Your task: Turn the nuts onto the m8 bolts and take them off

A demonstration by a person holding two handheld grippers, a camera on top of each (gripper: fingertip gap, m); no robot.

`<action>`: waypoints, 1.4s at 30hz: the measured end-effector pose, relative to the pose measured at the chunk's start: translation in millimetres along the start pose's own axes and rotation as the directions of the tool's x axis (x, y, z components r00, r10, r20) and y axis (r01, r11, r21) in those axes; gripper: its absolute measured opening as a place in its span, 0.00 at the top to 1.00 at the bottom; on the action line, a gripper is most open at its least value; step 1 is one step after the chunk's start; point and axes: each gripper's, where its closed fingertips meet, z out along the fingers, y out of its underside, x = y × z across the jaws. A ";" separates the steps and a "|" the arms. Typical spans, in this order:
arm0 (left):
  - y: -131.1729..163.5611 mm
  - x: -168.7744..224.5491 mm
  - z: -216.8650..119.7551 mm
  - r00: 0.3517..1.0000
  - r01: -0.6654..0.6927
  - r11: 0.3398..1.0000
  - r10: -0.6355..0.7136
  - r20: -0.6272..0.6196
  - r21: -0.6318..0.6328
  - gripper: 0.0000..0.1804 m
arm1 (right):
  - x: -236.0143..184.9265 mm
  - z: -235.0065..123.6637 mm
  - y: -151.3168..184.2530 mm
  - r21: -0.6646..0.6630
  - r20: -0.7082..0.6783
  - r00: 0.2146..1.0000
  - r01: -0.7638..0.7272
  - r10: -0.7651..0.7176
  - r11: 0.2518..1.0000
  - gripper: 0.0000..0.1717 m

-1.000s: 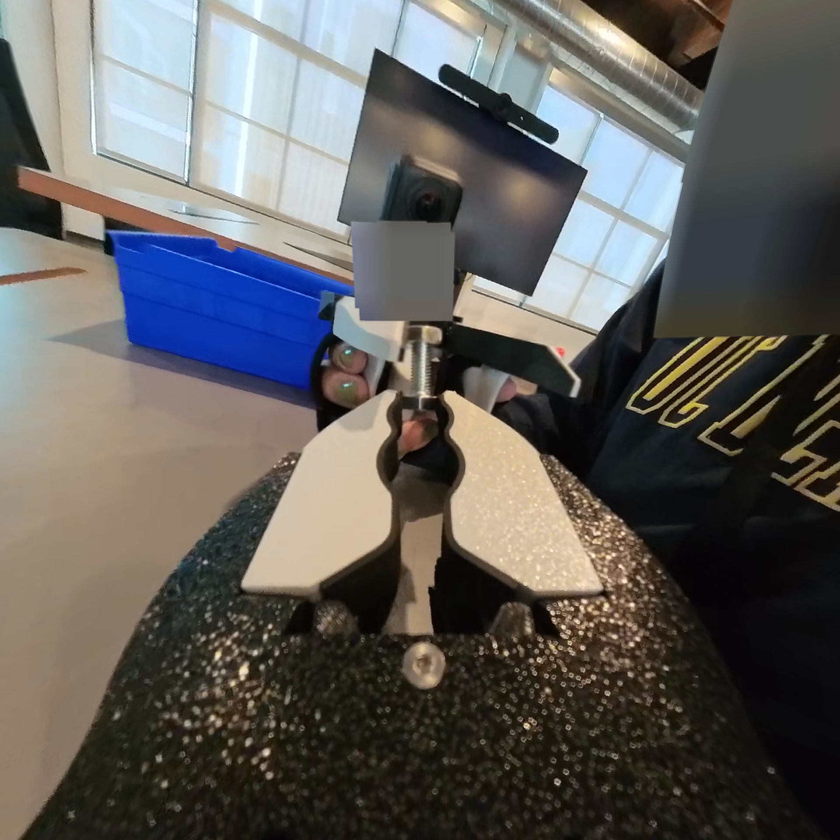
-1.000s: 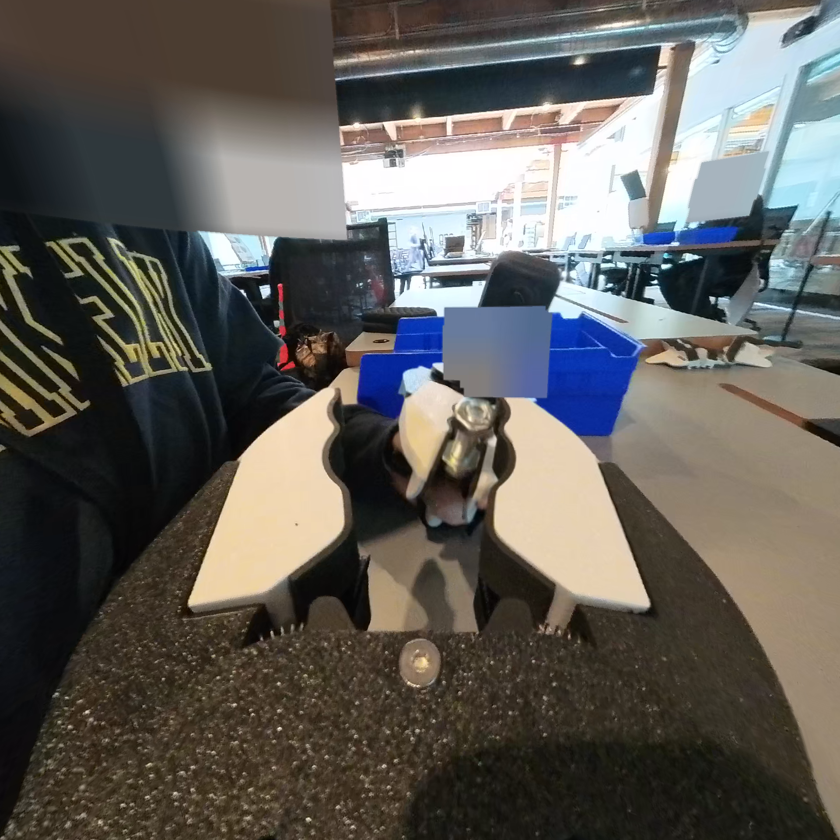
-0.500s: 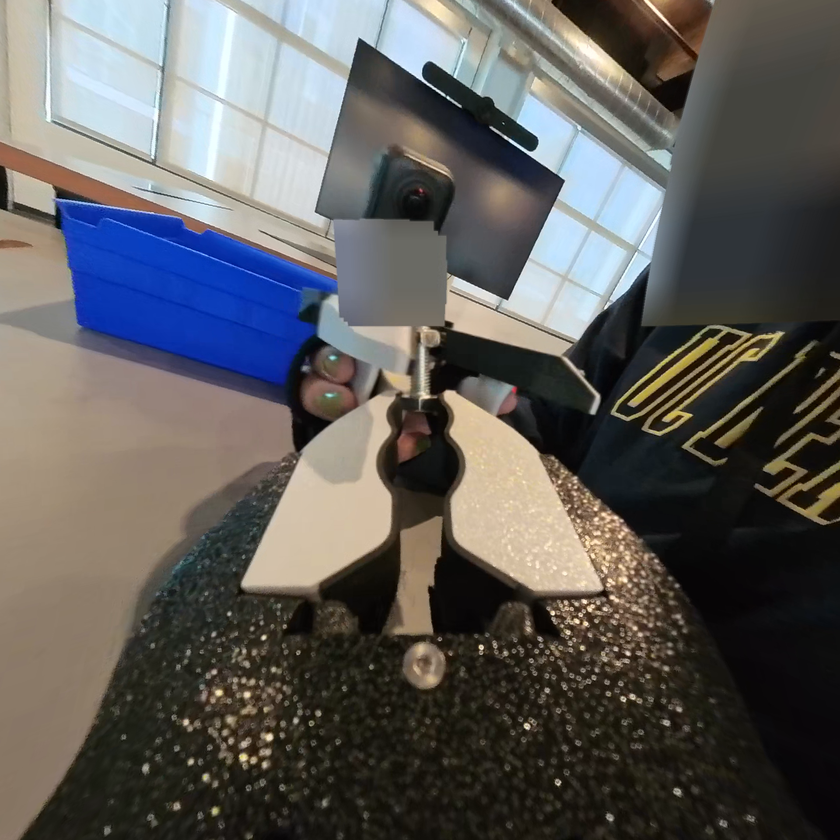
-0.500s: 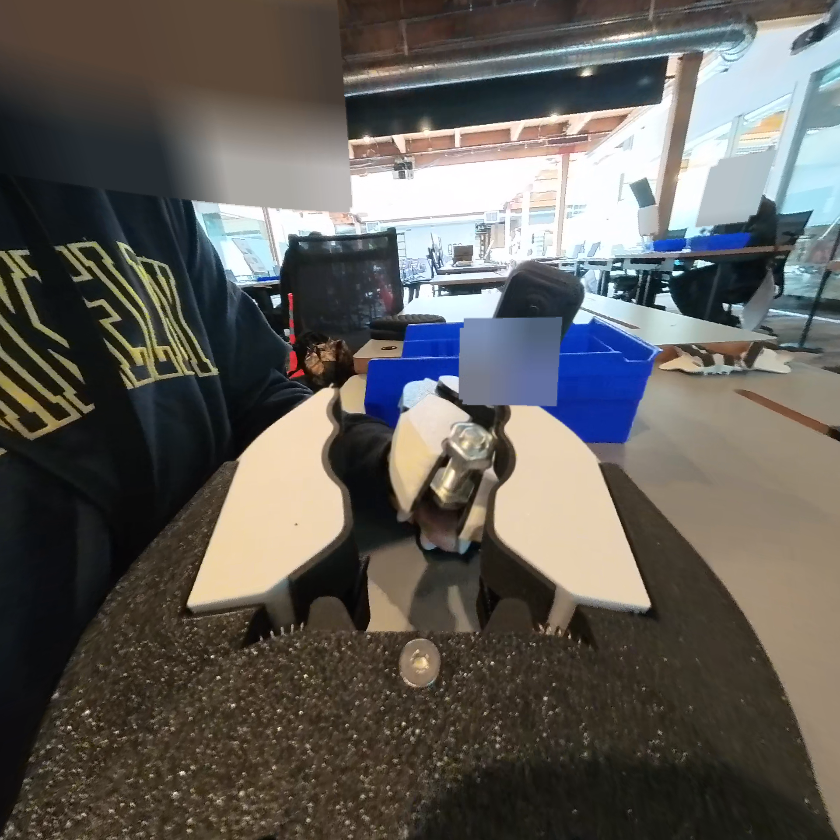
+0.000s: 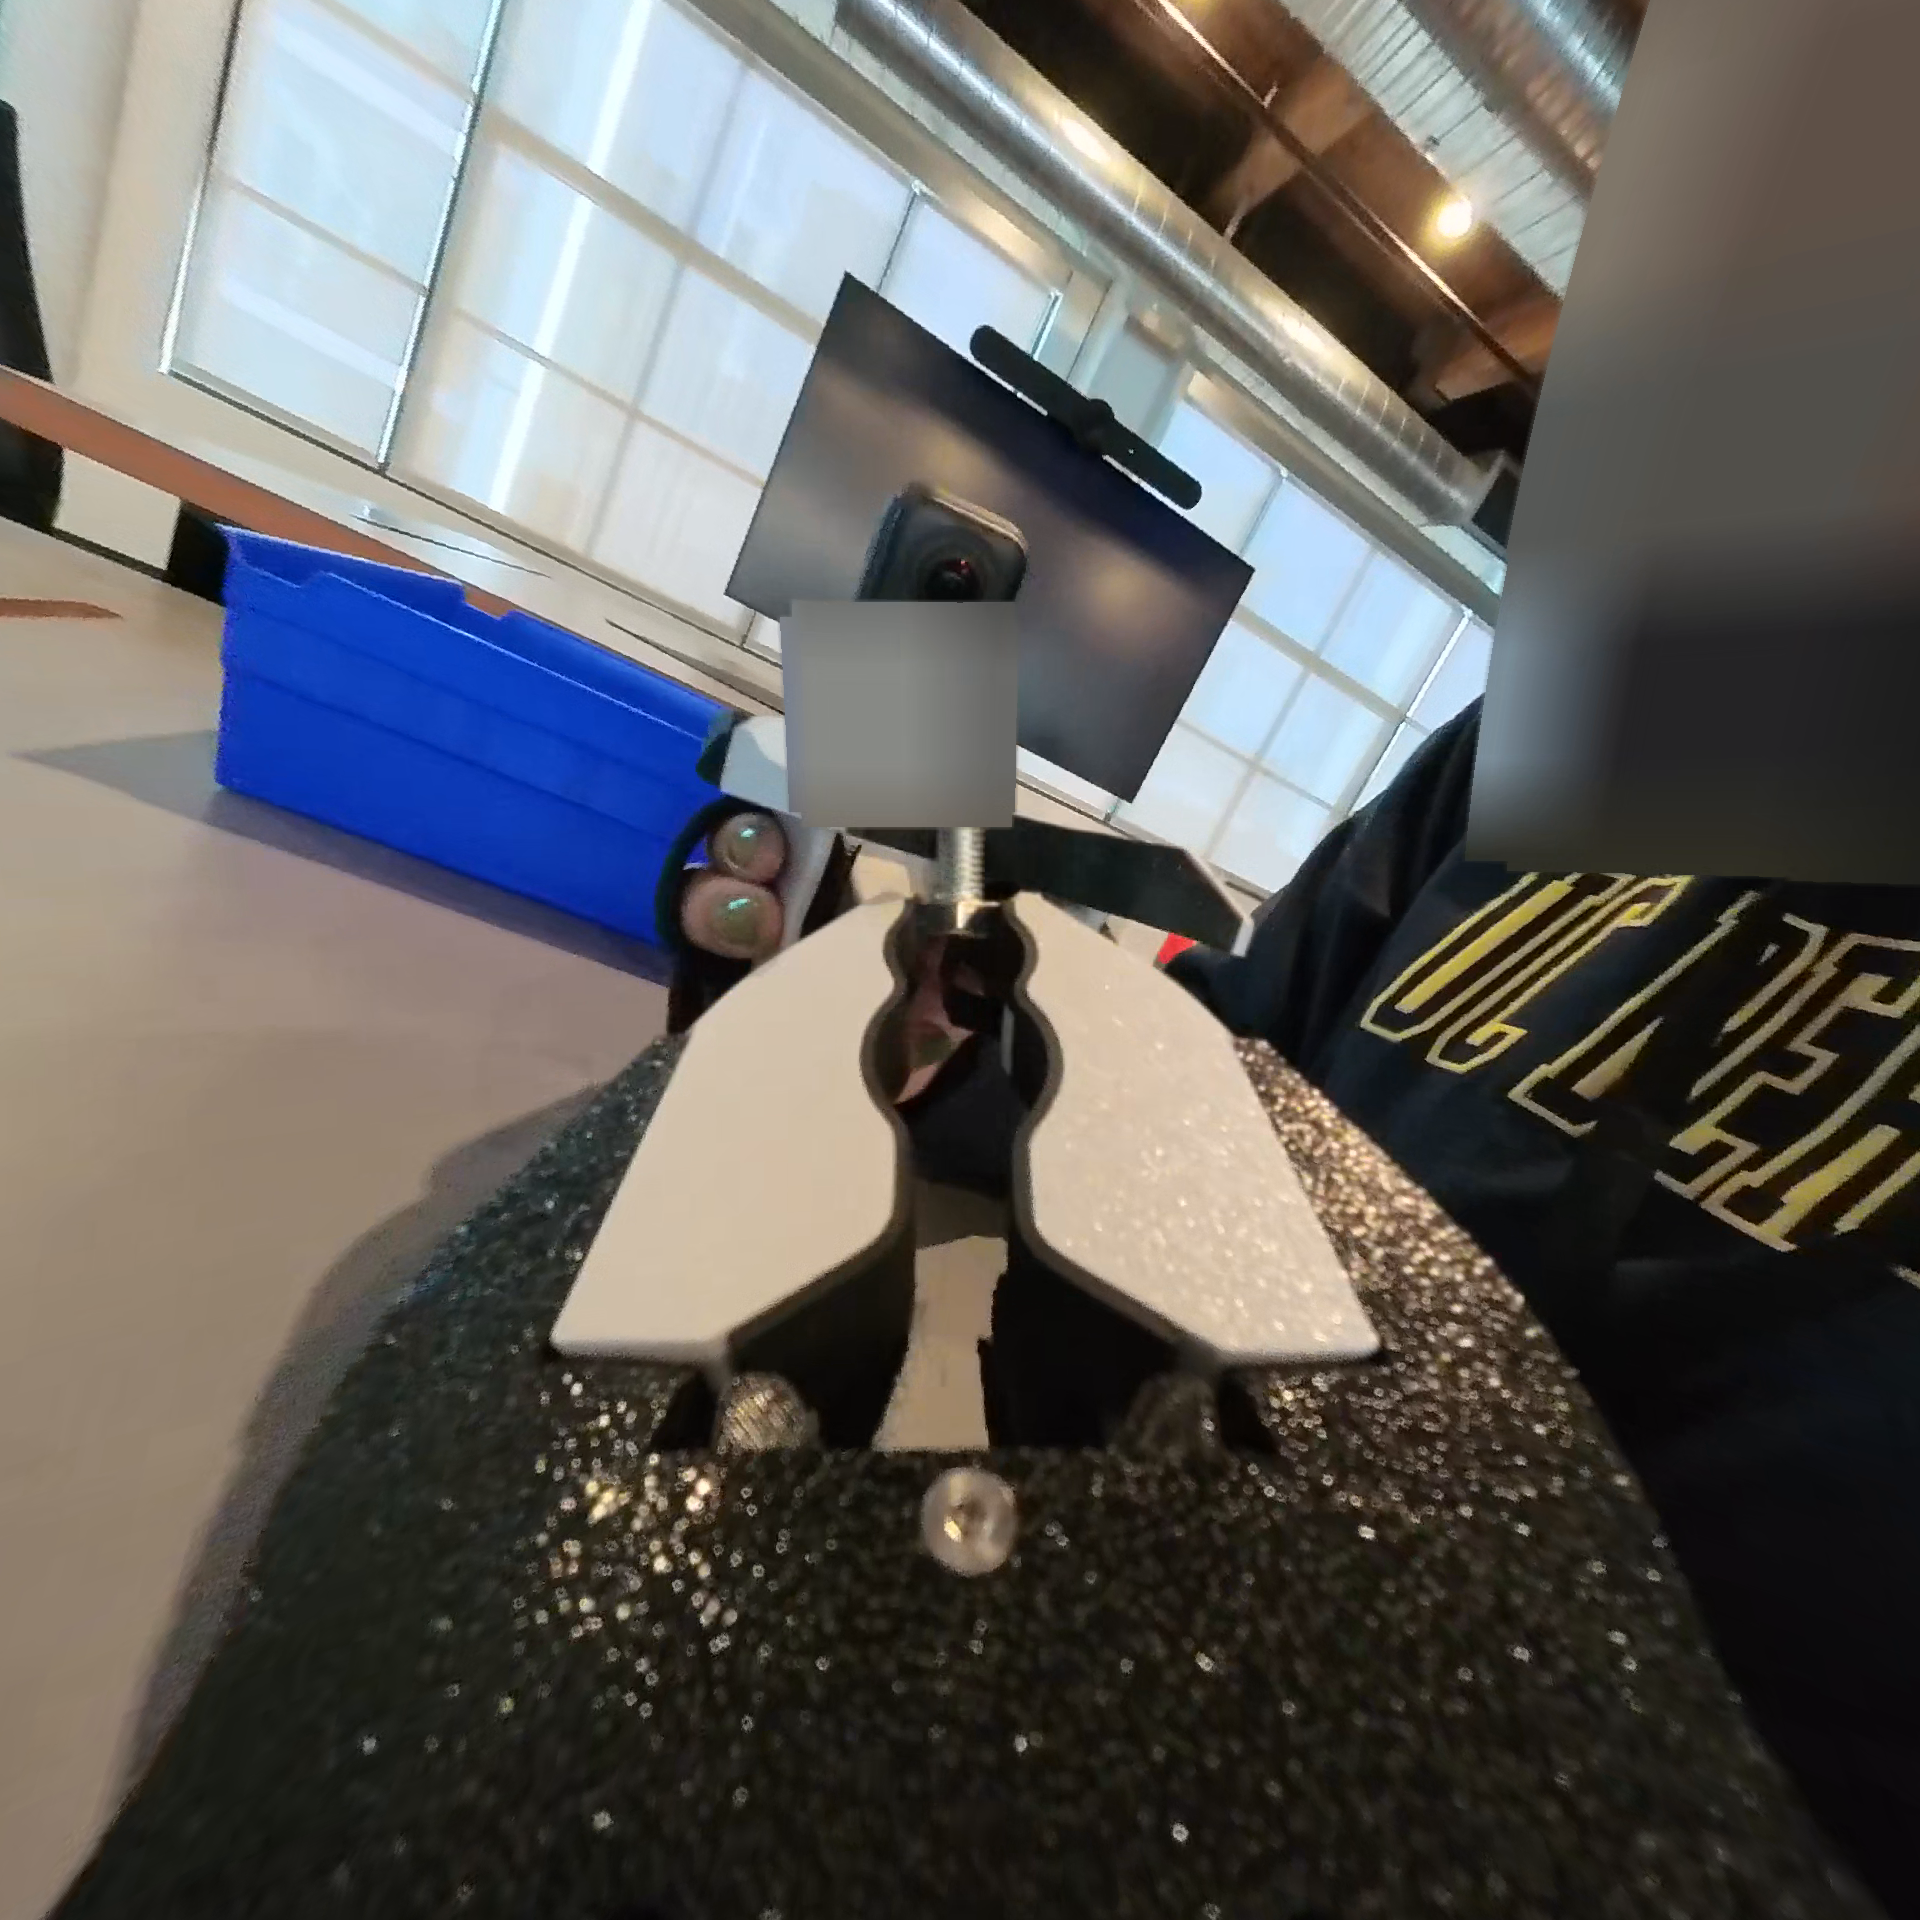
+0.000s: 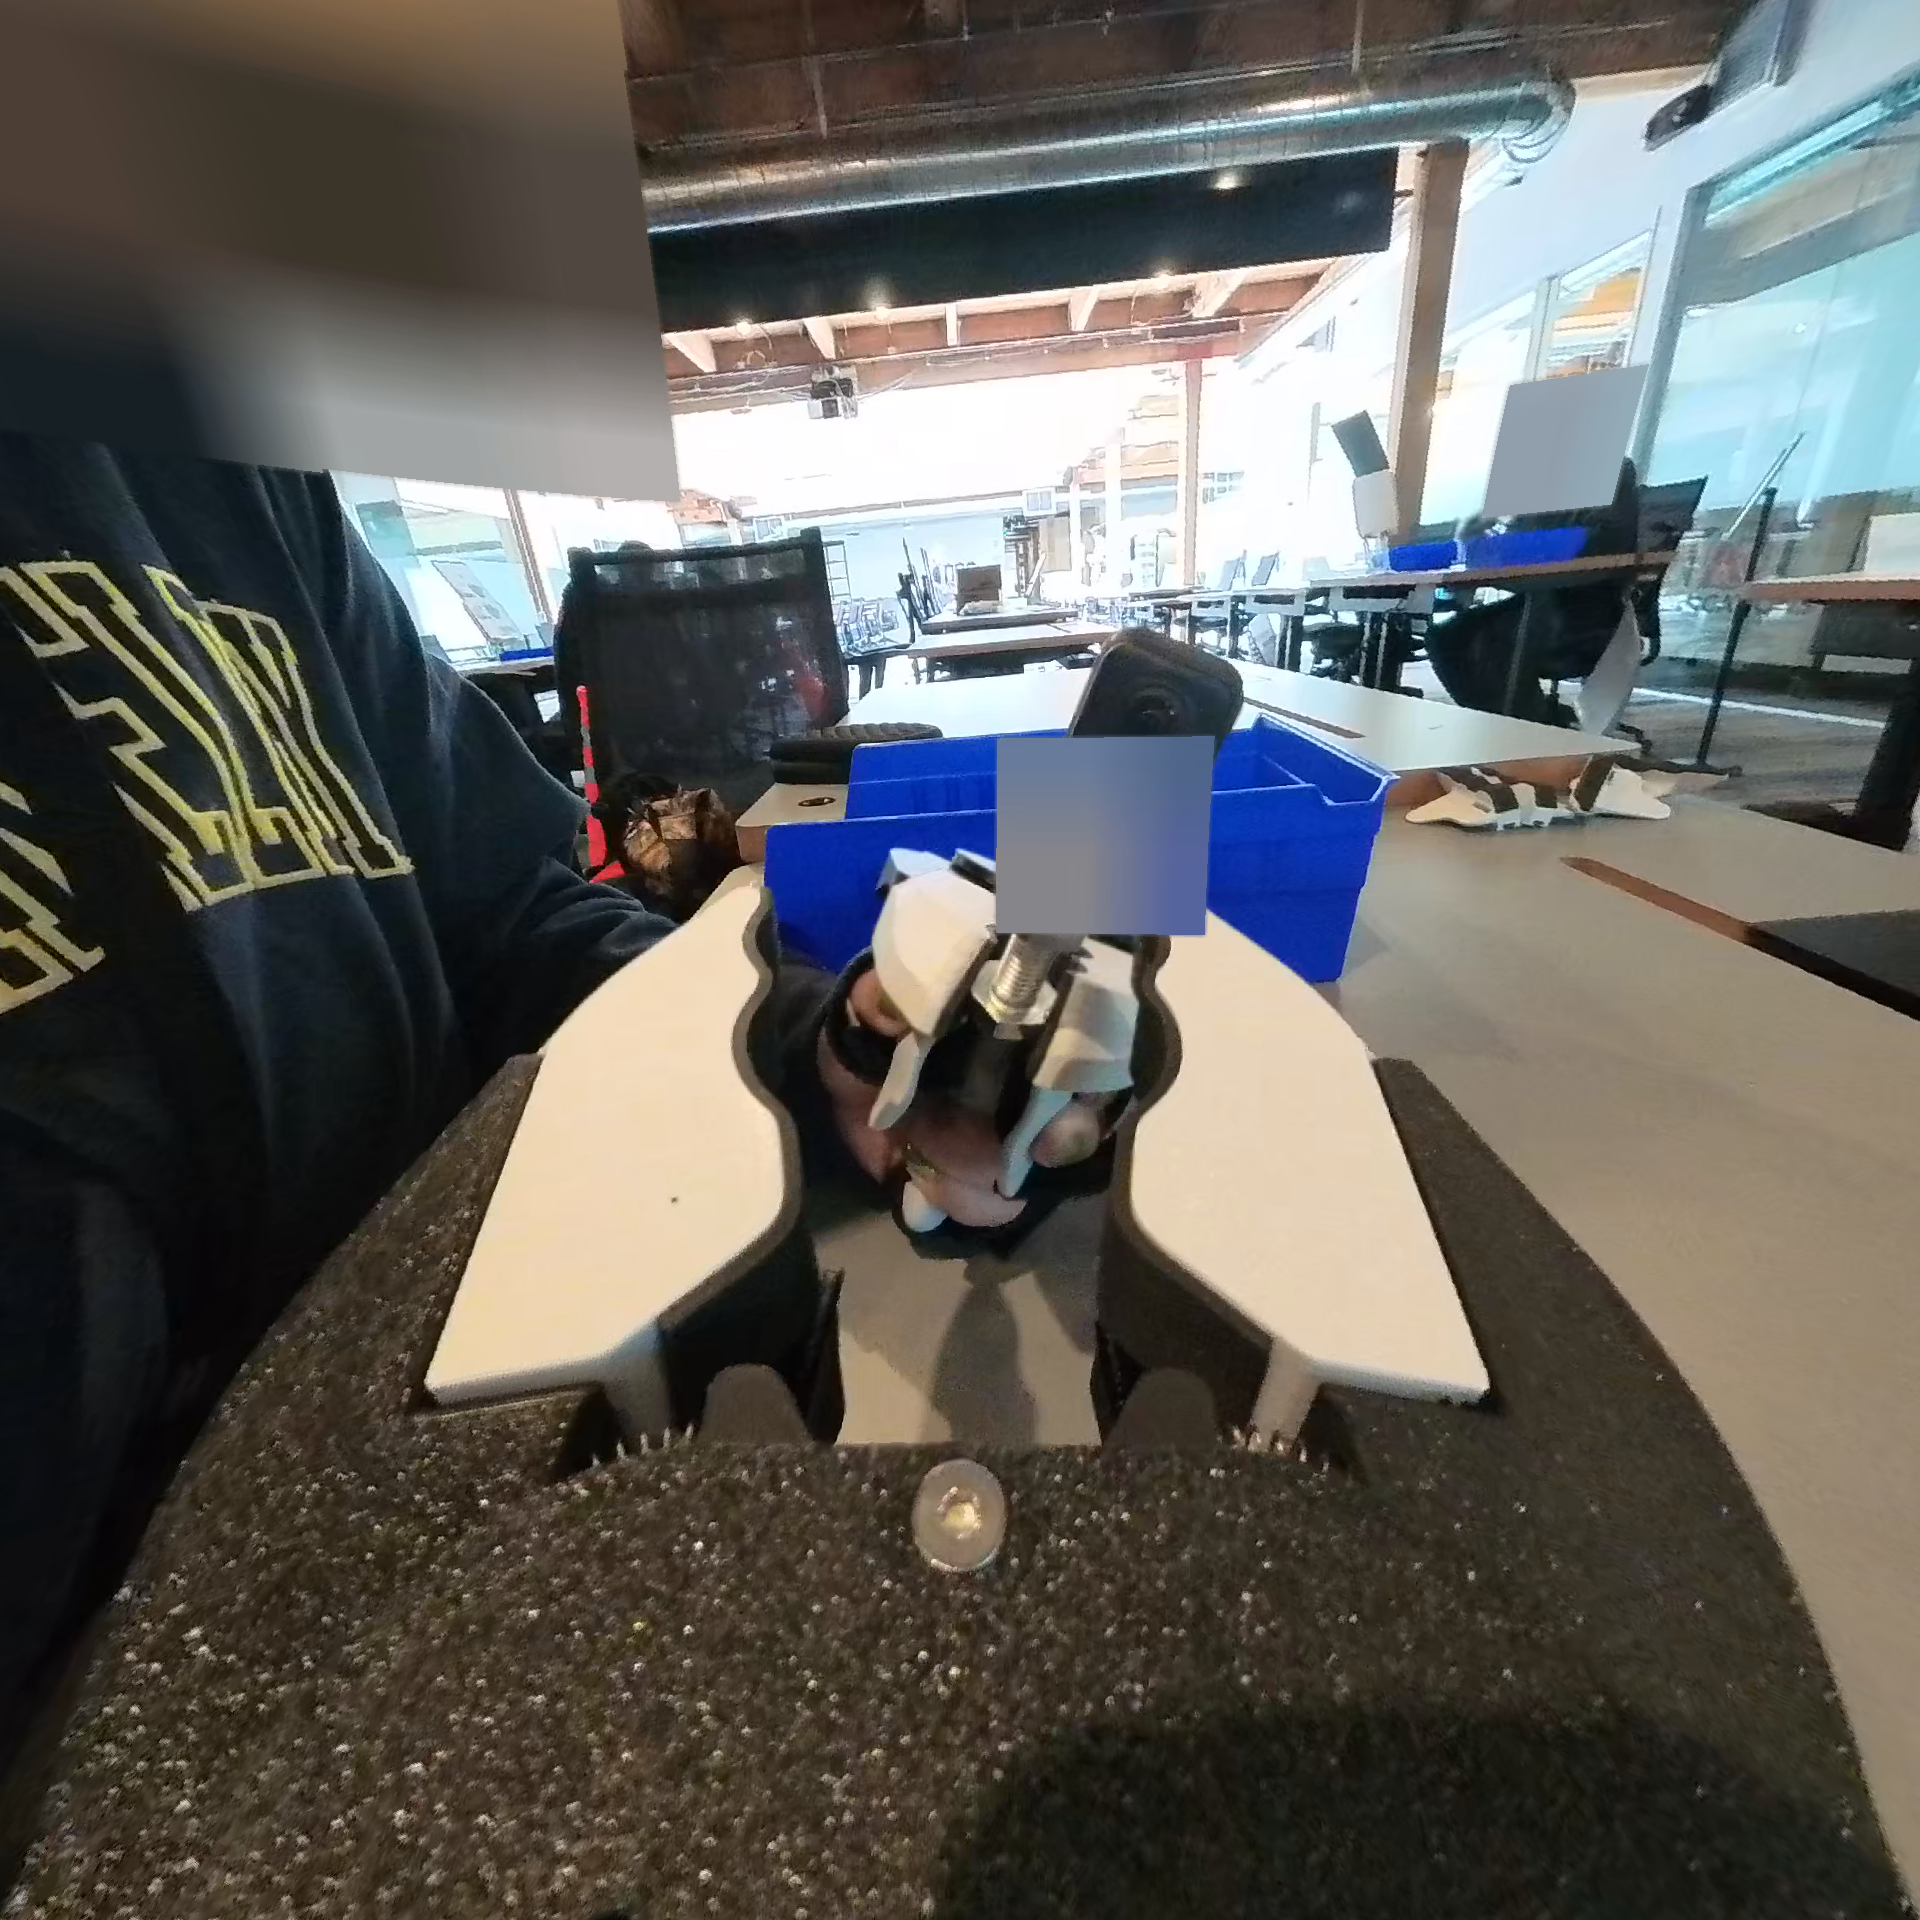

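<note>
My left gripper [image 5: 961, 916] is shut on the hex head of a silver bolt [image 5: 964, 868]. The threaded shaft stands up from its fingertips. The shaft's top end is hidden behind a blurred patch, so I cannot see a nut. The right wrist view shows the same hold: the left gripper [image 6: 1013, 1029] pinches the bolt [image 6: 1023, 961] by its head. My right gripper [image 6: 961, 925] is open wide. Its fingers [image 6: 665, 1091] stand on either side of the left gripper's tip and the bolt without touching them. It also shows beyond the bolt in the left wrist view [image 5: 966, 842], spread open.
A blue bin [image 5: 436, 717] stands on the grey table [image 5: 260, 987] behind the grippers, also in the right wrist view [image 6: 1288, 862]. A person in a dark sweatshirt [image 5: 1610, 1143] sits close by. A dark monitor [image 5: 1101, 644] stands behind. Less than 4 cm separates the two grippers' tips.
The bolt has tilted from pointing at the right camera to more upright, its tip going behind the blurred patch. The left gripper kept its hold. The right gripper stayed open around it.
</note>
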 end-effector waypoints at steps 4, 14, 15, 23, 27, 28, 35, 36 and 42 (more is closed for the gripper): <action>3.9 1.1 3.6 1.000 -0.004 1.000 0.004 -0.002 -0.020 0.92 | -5.7 1.6 -4.7 0.032 0.032 0.999 -0.007 0.006 0.999 0.63; -26.0 -9.9 -25.7 0.991 -0.084 0.990 0.072 0.112 0.115 0.92 | 4.6 -6.2 -7.4 0.046 -0.021 1.000 0.001 0.000 0.999 0.66; -23.7 -8.3 -23.2 0.993 -0.077 0.992 0.067 0.096 0.103 0.92 | 6.2 -4.7 -6.7 0.044 -0.034 0.999 0.003 -0.001 0.999 0.62; 6.7 3.2 5.1 1.000 -0.004 0.999 0.004 -0.014 -0.033 0.92 | -11.2 7.6 -10.9 0.107 0.039 0.998 0.036 -0.040 0.994 0.53; -0.5 2.4 -0.3 1.000 0.008 1.000 -0.008 -0.016 0.011 0.92 | -15.4 10.2 -9.5 0.102 0.056 0.997 0.044 -0.050 0.994 0.52; -2.3 1.5 -2.3 1.000 0.004 1.000 -0.004 -0.011 0.019 0.92 | -14.6 10.0 -9.4 0.102 0.051 0.998 0.044 -0.049 0.994 0.51; -26.2 -11.4 -31.1 0.996 -0.028 0.993 0.019 0.082 0.118 0.92 | -2.7 3.8 -10.1 0.098 -0.014 0.998 0.056 -0.055 0.994 0.51; -26.2 -11.0 -31.4 0.997 -0.027 0.993 0.018 0.078 0.117 0.92 | -0.7 3.8 -10.4 0.100 -0.028 0.998 0.059 -0.056 0.993 0.50; 2.3 5.3 -1.6 0.999 0.019 1.000 -0.020 -0.042 -0.021 0.92 | -5.1 8.4 -10.6 0.119 -0.013 0.998 0.058 -0.057 0.991 0.48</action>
